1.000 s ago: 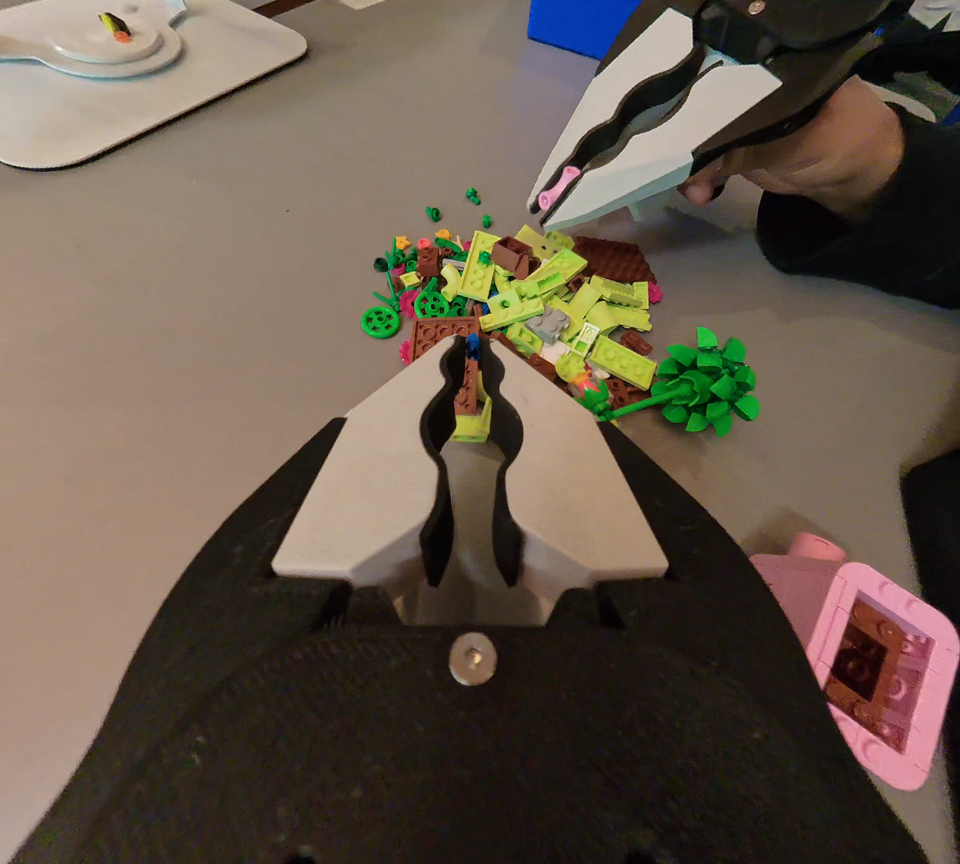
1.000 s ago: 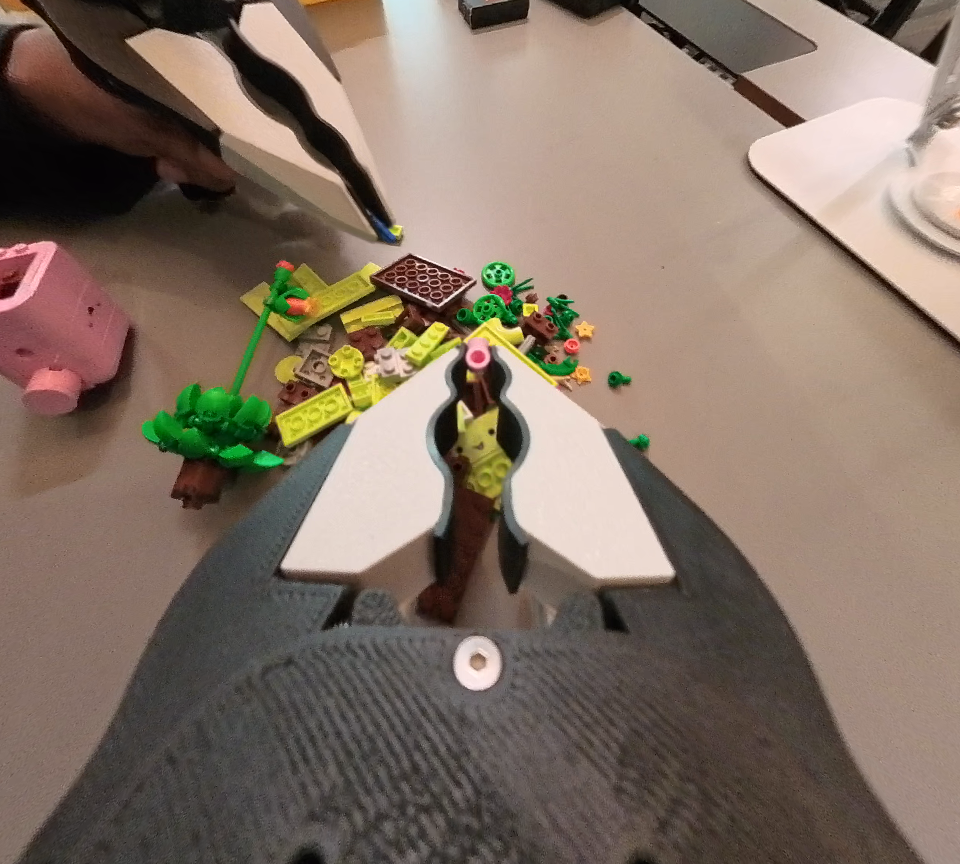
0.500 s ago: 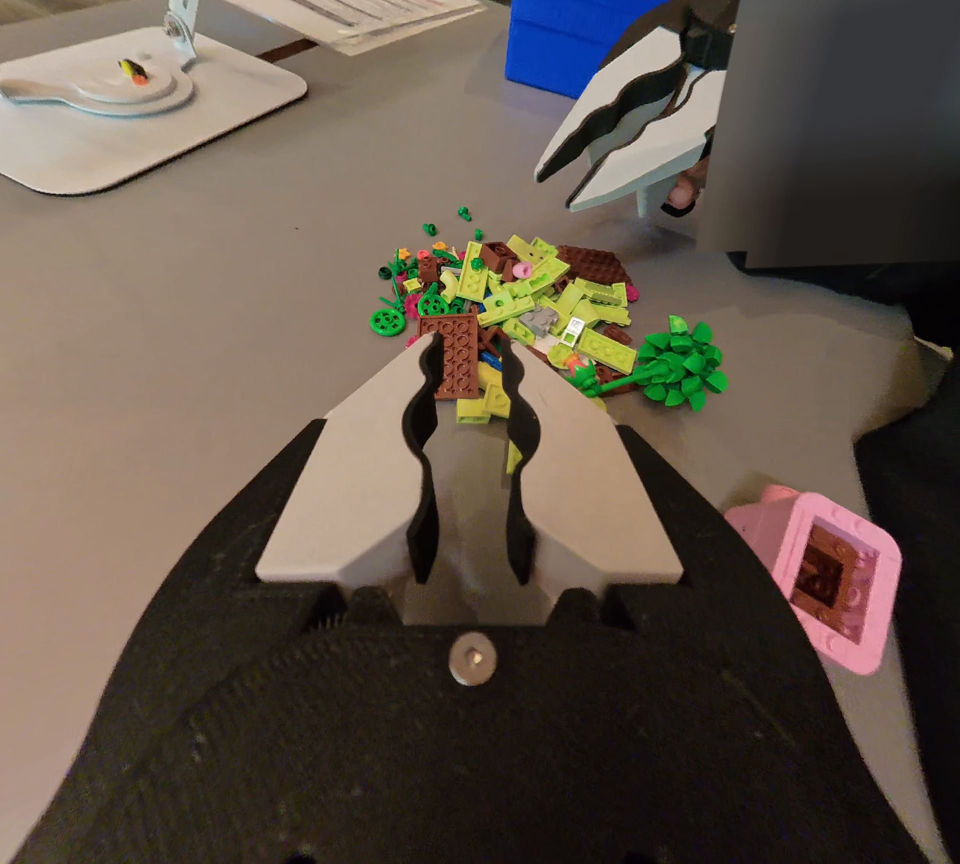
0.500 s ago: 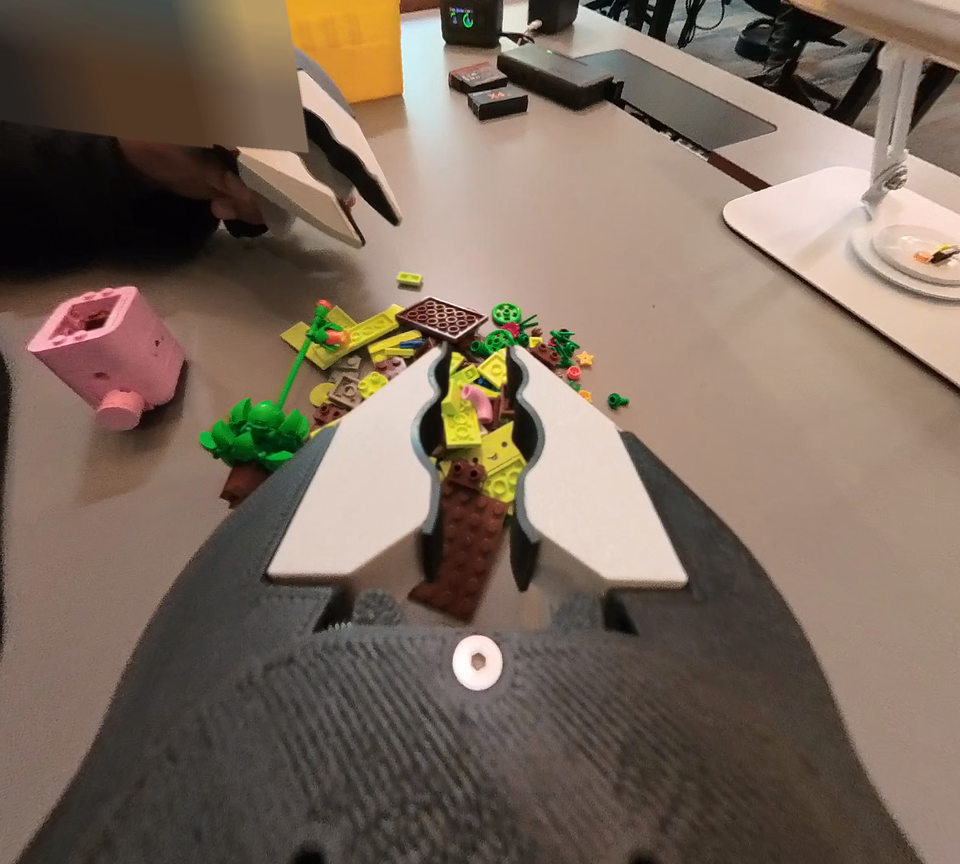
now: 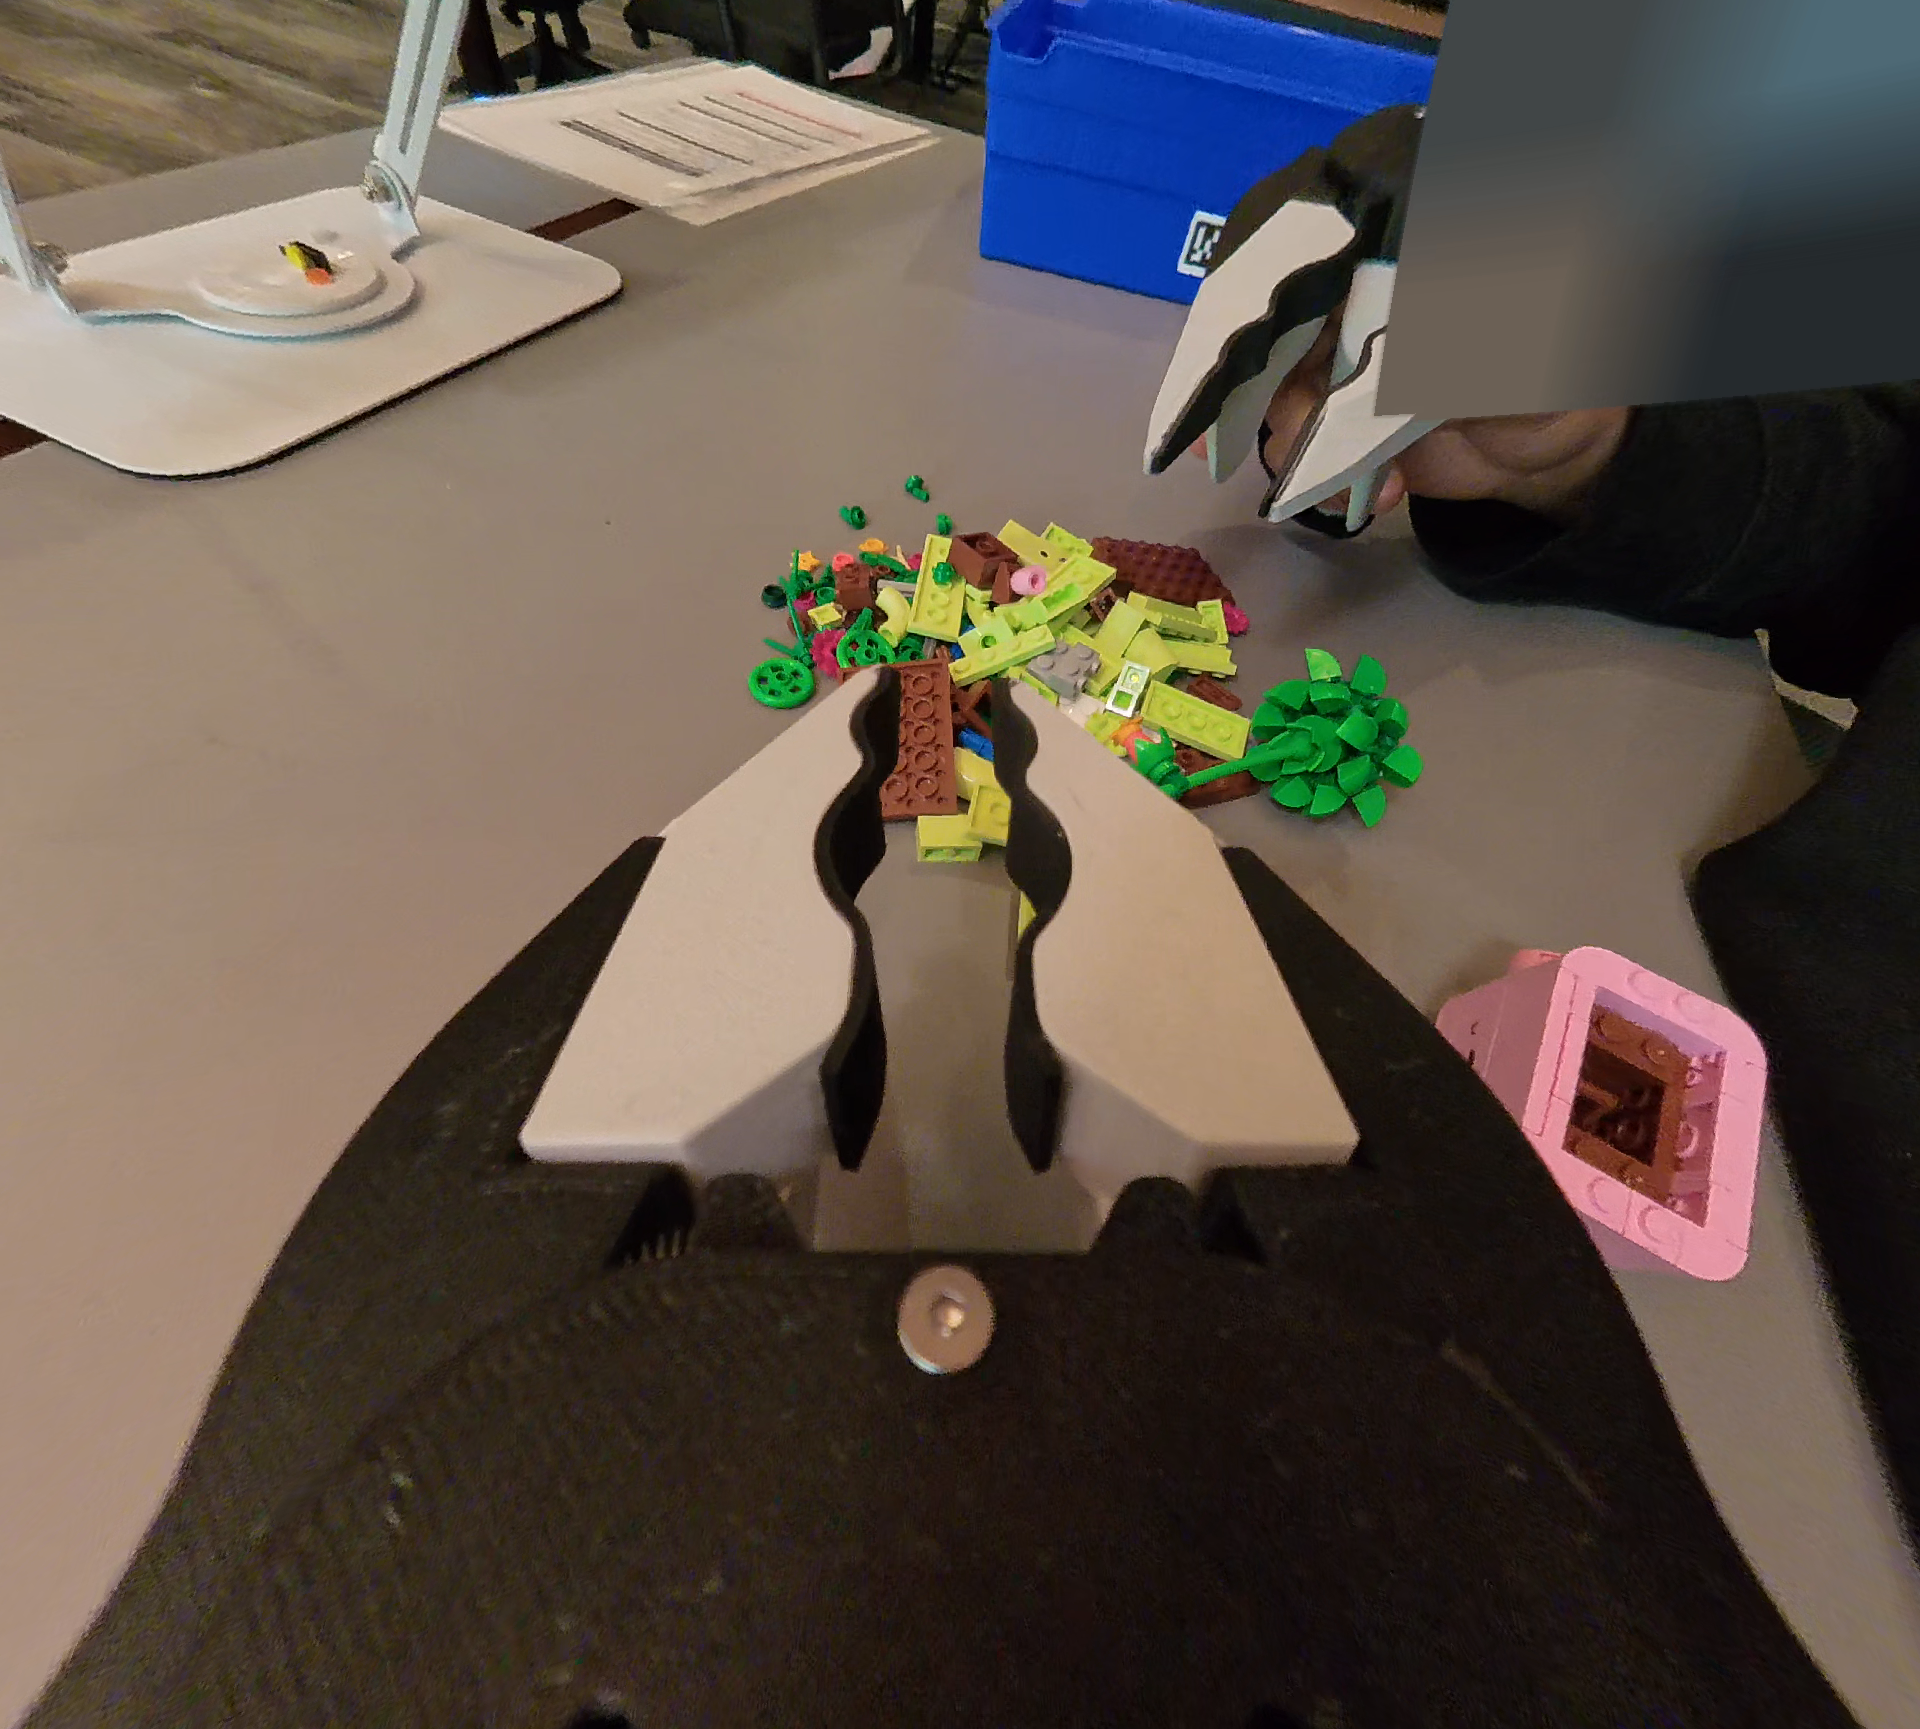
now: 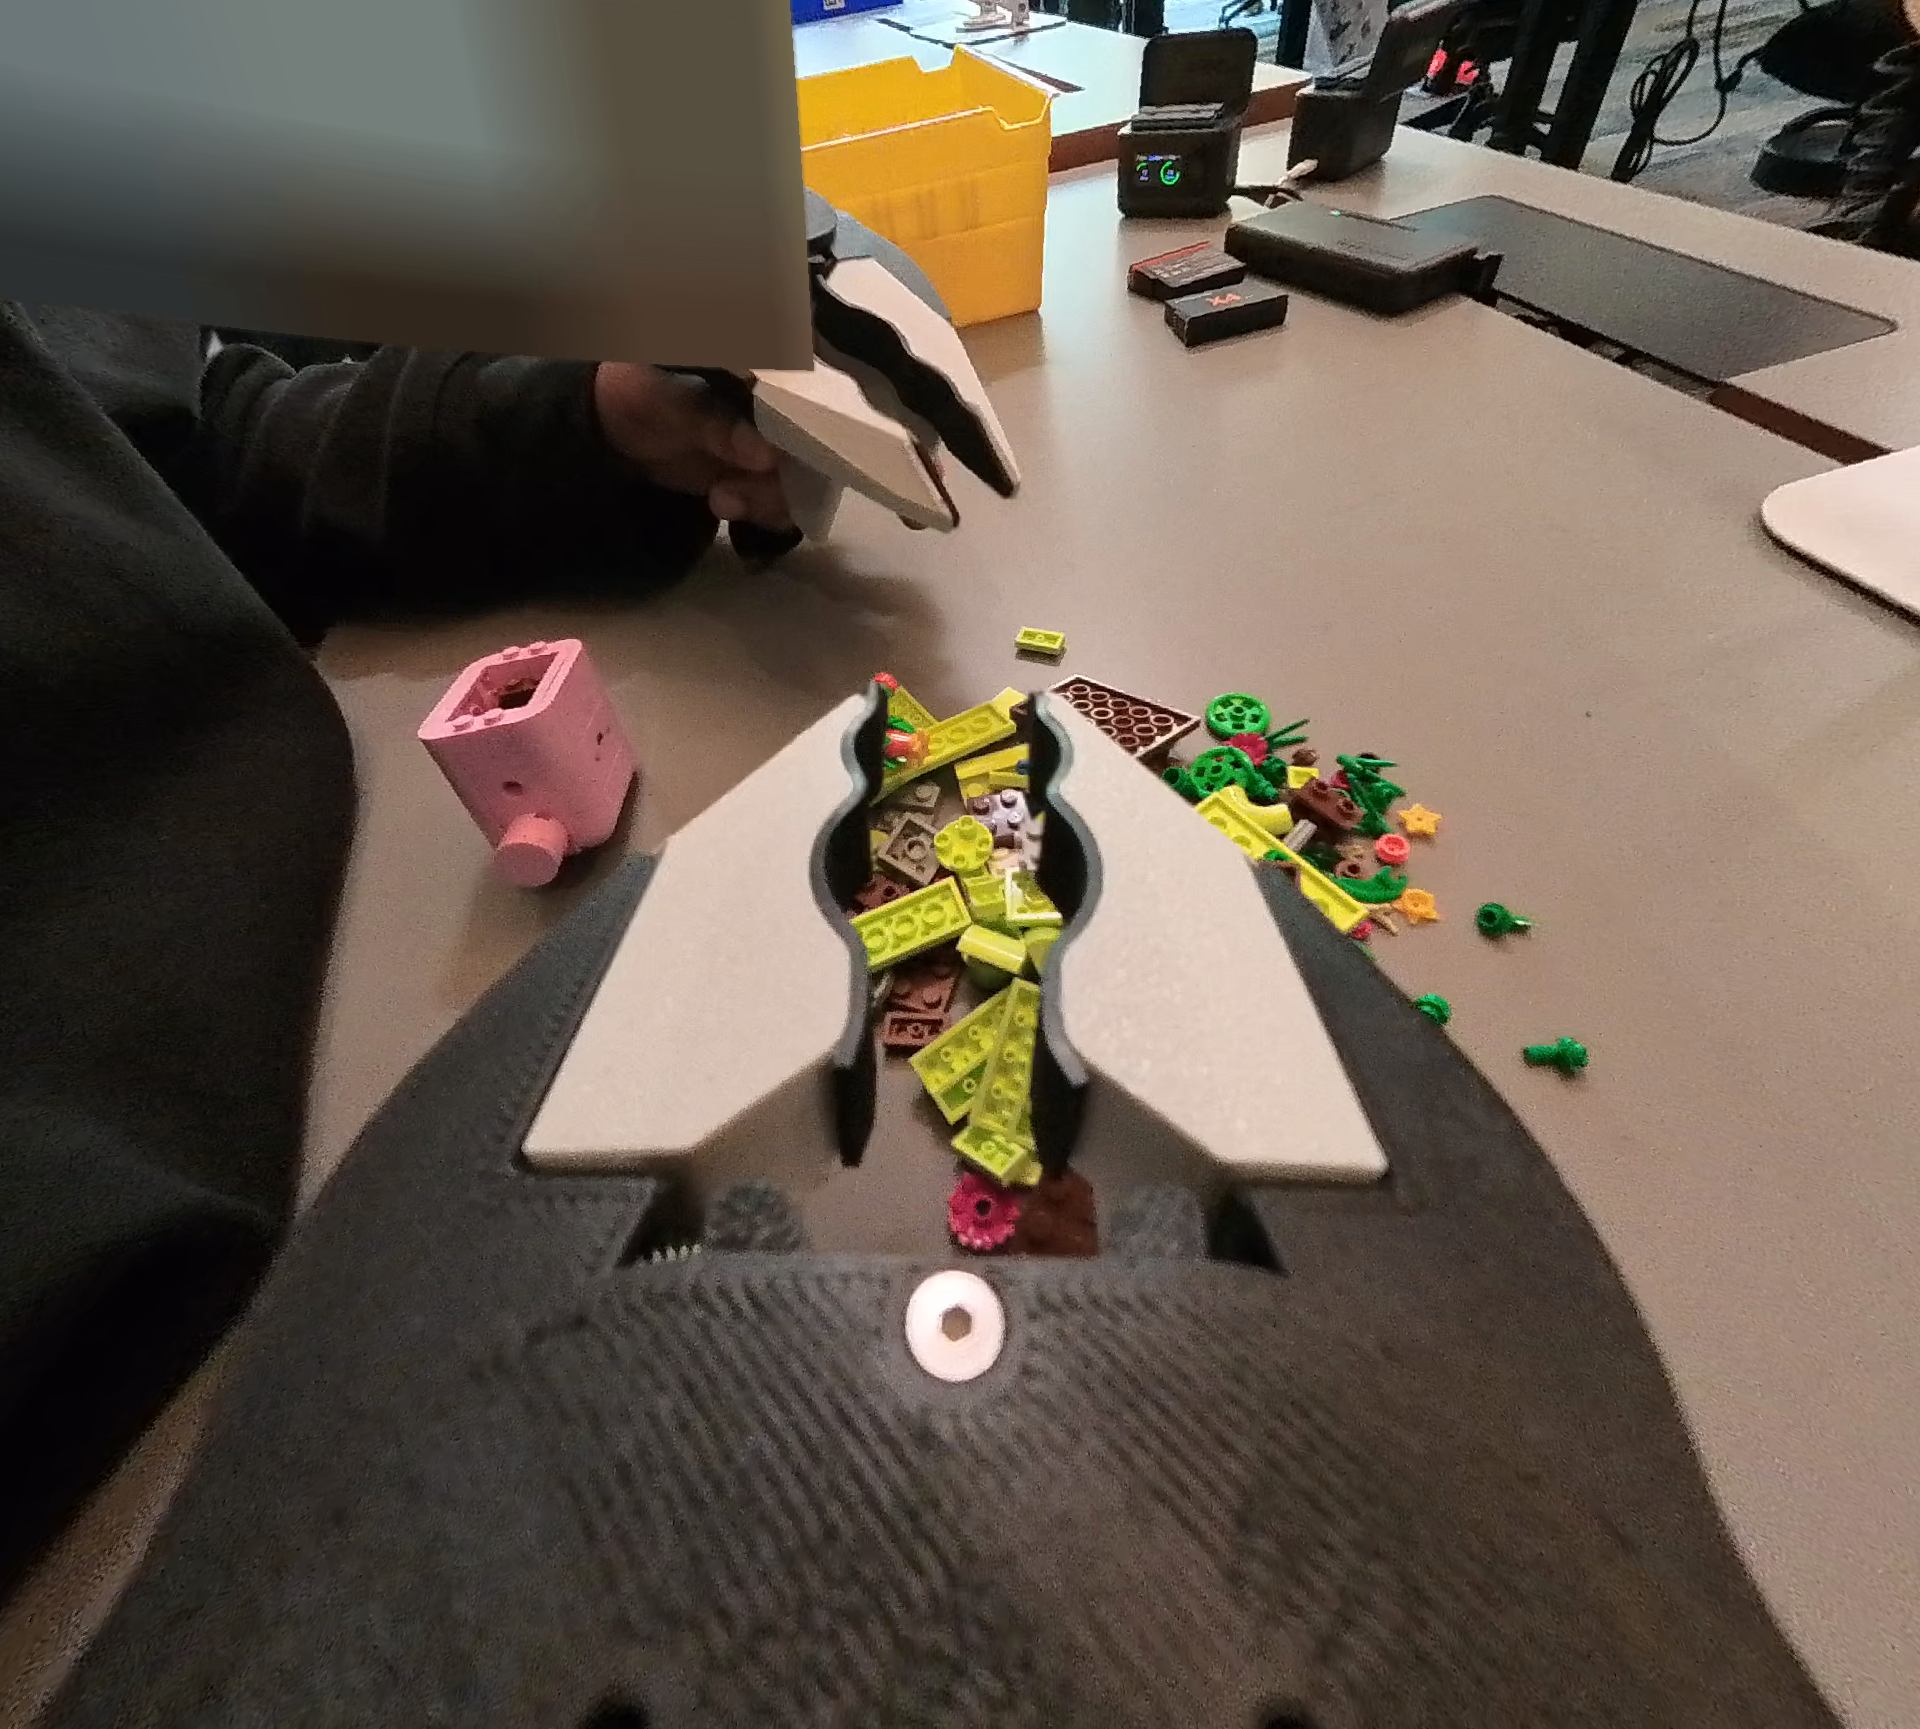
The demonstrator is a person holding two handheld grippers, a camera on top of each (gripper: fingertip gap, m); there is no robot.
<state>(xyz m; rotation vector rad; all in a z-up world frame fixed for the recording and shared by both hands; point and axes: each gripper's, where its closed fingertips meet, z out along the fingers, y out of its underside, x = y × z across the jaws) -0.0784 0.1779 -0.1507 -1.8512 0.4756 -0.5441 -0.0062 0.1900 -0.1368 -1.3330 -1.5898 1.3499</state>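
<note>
A heap of small toy bricks point(image 5: 997, 640) (lime, brown and green) lies on the grey table point(image 5: 364, 744), with a leafy green plant piece point(image 5: 1330, 749) at its edge and a pink block point(image 5: 1621, 1118) well apart. The left gripper point(image 5: 940, 692) hangs above the heap's near side, jaws apart and empty. The right gripper point(image 6: 951, 708) hovers over the heap, likewise parted and holding nothing.

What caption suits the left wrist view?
Open grey claw above a pile of lime, brown and green toy bricks on a grey table.
</note>
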